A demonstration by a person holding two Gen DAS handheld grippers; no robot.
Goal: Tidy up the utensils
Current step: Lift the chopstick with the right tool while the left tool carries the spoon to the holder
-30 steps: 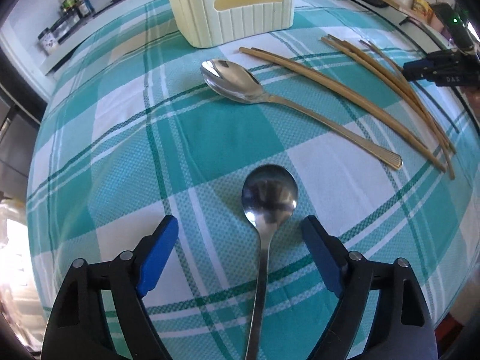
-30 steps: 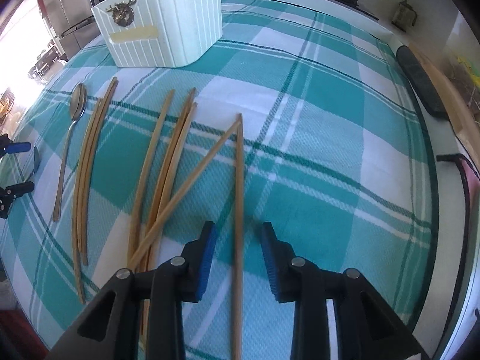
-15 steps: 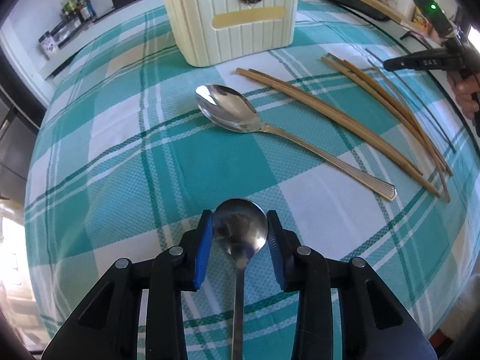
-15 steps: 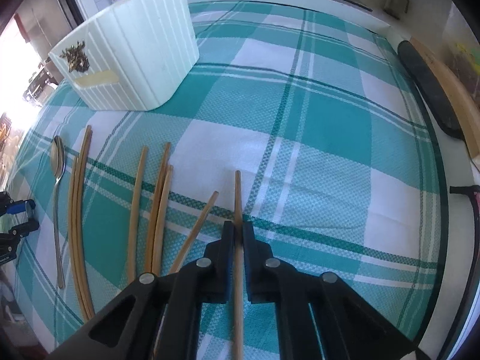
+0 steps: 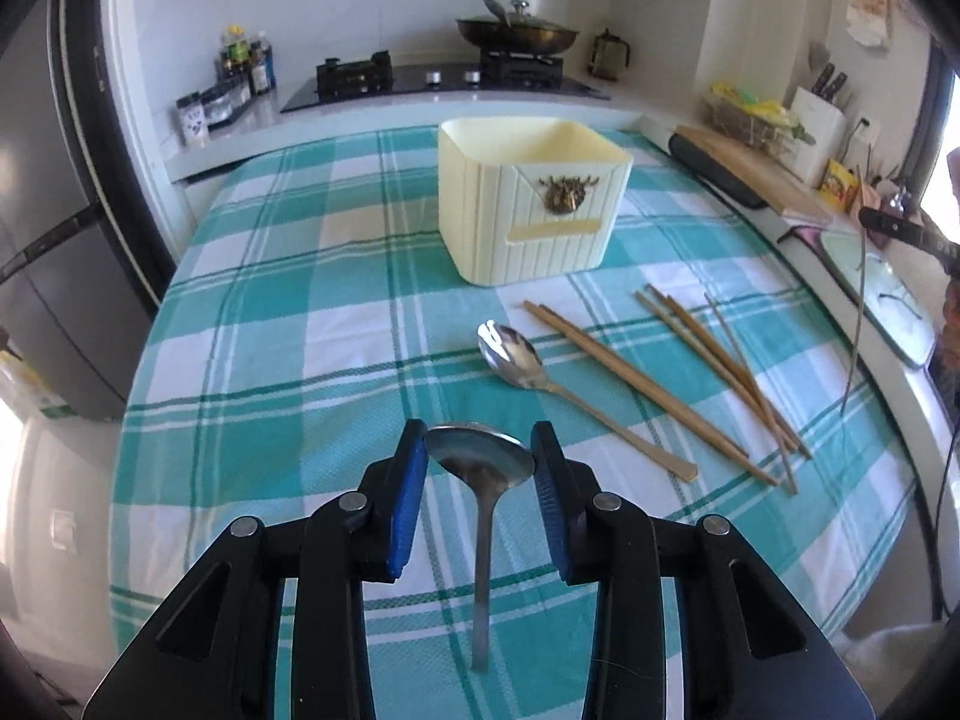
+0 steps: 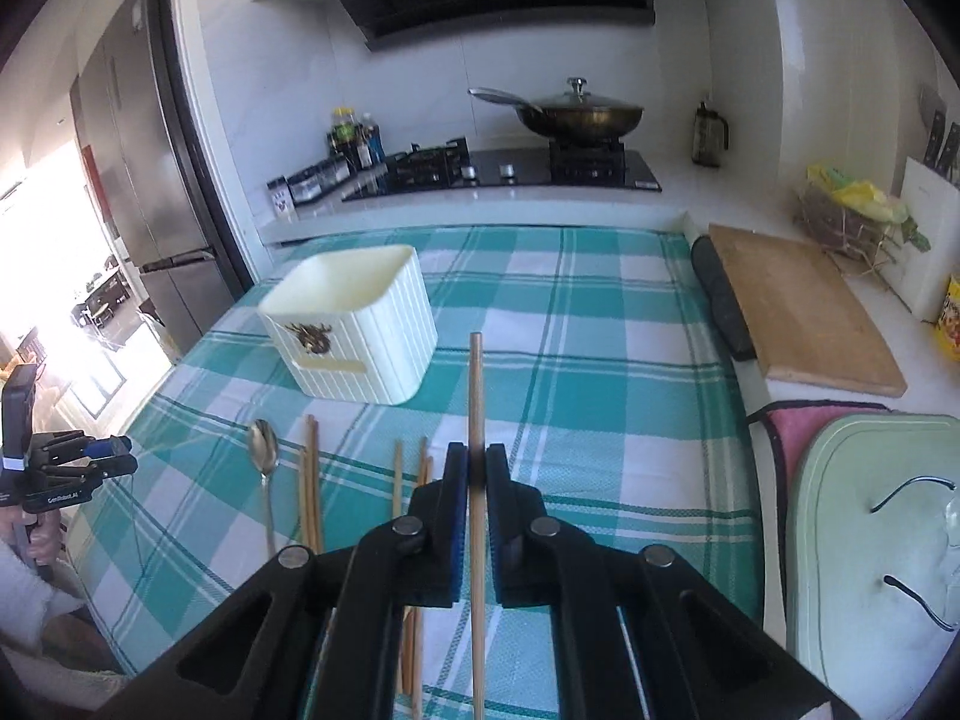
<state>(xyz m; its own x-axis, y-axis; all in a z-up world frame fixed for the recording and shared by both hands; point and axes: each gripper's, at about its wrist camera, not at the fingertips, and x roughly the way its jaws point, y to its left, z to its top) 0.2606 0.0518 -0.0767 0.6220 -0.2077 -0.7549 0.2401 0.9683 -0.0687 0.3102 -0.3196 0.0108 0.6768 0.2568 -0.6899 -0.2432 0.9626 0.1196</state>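
My left gripper [image 5: 479, 455] is shut on the bowl of a steel spoon [image 5: 480, 450], which hangs above the checked tablecloth [image 5: 288, 336] with its handle pointing down. My right gripper [image 6: 477, 468] is shut on a single wooden chopstick [image 6: 476, 384], lifted off the cloth and pointing forward. A cream ribbed utensil holder [image 5: 531, 198] stands open-topped at the middle of the table; it is also in the right wrist view, holder [image 6: 354, 324]. On the cloth lie a second spoon [image 5: 522, 360] and several chopsticks [image 5: 708, 360].
A stove with a lidded pan [image 5: 516, 30] and spice bottles [image 5: 240, 72] line the back counter. A wooden cutting board [image 6: 804, 306] and a pale green board [image 6: 864, 540] sit right of the table. A fridge [image 5: 42, 228] stands on the left.
Both grippers closed, the left on the spoon's bowl and the right on a chopstick. Both then rose with their loads and tilted up, so the kitchen counter came into view.
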